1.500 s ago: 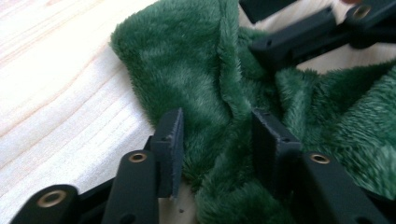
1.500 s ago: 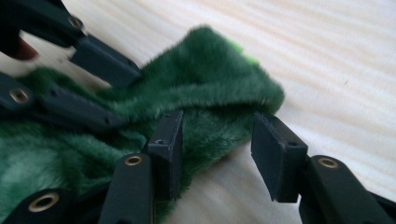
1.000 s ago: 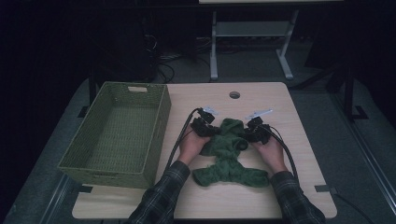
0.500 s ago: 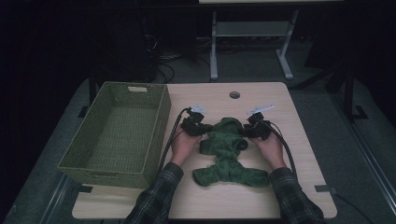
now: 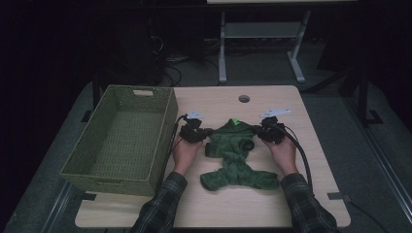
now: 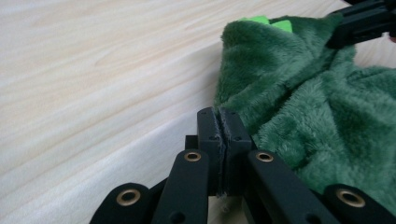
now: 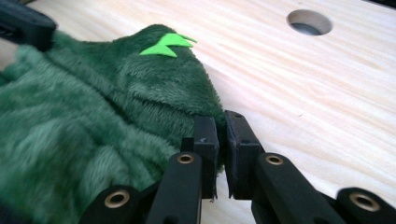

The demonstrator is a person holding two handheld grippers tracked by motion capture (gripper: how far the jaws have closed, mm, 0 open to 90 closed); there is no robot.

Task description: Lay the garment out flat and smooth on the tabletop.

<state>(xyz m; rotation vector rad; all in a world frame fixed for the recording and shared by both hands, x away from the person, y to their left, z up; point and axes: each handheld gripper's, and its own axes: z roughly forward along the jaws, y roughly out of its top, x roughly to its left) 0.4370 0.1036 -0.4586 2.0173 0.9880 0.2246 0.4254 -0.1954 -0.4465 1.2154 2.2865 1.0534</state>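
Since the earlier frame my left gripper [image 5: 206, 133] has drawn outward toward the basket [image 5: 163, 127], and the green plush garment [image 5: 235, 156] now lies spread wider between my hands. Left gripper: jaws pressed together on the garment's edge, fleece pinched at the pads [image 6: 219, 135]. Right gripper [image 5: 256, 136]: jaws have just been closing, and they now clamp the garment's opposite edge. The garment sits mid-desk [image 5: 218, 204], nearer the front edge than the back one, its bright green tag [image 7: 166, 45] toward the cable hole [image 5: 244, 99]. The basket stands along the desk's left edge.
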